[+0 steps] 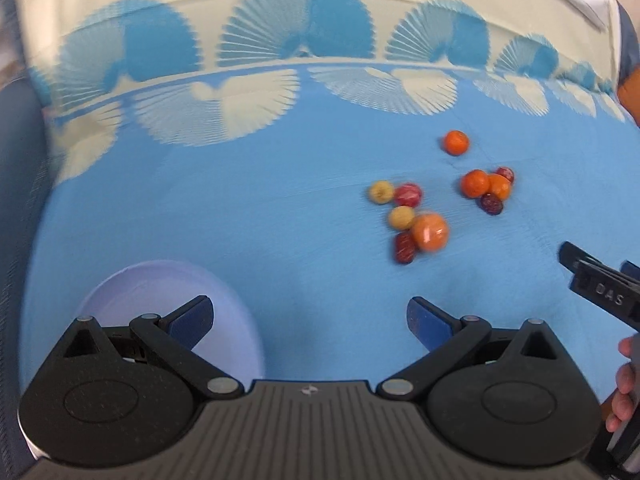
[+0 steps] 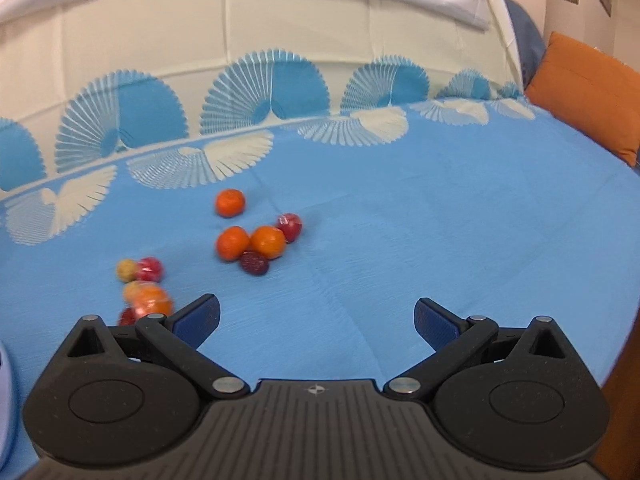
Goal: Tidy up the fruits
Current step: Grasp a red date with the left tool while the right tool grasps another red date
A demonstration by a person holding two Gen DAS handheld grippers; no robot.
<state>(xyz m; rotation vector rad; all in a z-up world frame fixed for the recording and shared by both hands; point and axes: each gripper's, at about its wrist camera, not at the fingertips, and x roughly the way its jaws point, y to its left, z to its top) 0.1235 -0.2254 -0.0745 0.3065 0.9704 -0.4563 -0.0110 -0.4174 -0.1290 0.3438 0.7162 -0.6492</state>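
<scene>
Several small fruits lie loose on a blue cloth. A lone orange sits farthest. A cluster of two oranges with dark red fruits is nearer, also seen in the right wrist view. Another group has yellow fruits, red ones and a wrapped orange. A pale lilac plate lies under my left gripper, which is open and empty. My right gripper is open and empty, over bare cloth to the right of the fruits; its fingers show at the left view's right edge.
An orange cushion leans at the far right. A cream backrest rises behind the cloth. The plate's edge shows at the right wrist view's left border.
</scene>
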